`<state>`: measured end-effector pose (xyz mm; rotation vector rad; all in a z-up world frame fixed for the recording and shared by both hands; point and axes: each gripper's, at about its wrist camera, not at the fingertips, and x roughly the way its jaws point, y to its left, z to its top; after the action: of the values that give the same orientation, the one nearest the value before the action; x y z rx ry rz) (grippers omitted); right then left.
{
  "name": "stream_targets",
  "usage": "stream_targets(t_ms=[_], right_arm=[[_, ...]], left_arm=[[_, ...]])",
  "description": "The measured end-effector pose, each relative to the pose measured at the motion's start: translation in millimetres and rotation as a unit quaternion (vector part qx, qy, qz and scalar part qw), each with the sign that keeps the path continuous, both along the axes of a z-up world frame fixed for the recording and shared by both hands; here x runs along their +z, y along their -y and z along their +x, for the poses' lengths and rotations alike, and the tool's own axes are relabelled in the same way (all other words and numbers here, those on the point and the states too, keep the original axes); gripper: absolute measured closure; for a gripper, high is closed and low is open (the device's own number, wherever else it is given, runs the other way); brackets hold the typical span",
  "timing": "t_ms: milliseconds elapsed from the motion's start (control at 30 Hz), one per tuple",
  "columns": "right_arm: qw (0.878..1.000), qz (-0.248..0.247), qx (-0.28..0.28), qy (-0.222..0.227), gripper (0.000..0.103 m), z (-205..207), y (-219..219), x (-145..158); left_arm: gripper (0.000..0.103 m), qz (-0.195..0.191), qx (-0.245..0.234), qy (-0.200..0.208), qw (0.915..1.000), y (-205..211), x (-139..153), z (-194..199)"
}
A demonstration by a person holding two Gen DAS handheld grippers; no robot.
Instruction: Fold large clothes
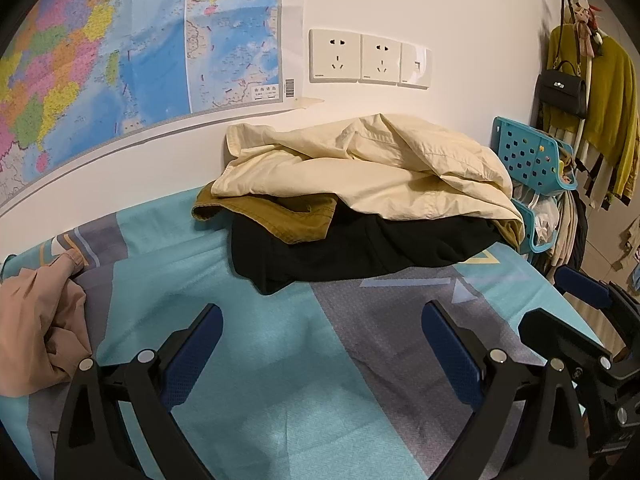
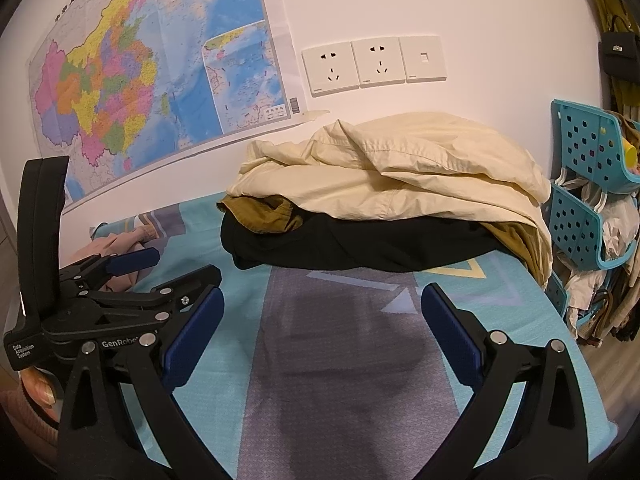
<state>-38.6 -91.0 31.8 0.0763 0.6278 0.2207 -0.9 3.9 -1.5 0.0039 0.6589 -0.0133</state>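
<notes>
Bed sheet [image 2: 344, 380], teal and grey geometric print, fills the lower part of both wrist views. Wall map [image 2: 140, 80] hangs above the bed, left side. Pile of 3 garments sits at the far edge against the wall: cream garment [image 2: 400, 176] on top, mustard garment [image 2: 264, 212] poking out beneath on the left, black garment [image 2: 352, 244] at the bottom. Teal perforated rack [image 2: 588, 200] stands just right of the pile. Pink garment [image 1: 36, 332] lies crumpled on the sheet, left edge. Left gripper [image 1: 322, 340] hovers over bare sheet, jaws spread wide, holding nothing. Right gripper [image 2: 322, 320] beside it, same, jaws wide apart and empty. 3 wall plates [image 2: 372, 64] above the pile
</notes>
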Motion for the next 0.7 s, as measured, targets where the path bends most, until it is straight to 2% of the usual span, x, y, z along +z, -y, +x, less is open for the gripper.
stream_targets(t_ms=[700], right_arm=[[1.000, 0.000, 0.003, 0.001, 0.006, 3.8, -2.8, 1.1]], left_arm=[[0.007, -0.004, 0.000, -0.006, 1.0000, -0.2, 0.4, 2.8]])
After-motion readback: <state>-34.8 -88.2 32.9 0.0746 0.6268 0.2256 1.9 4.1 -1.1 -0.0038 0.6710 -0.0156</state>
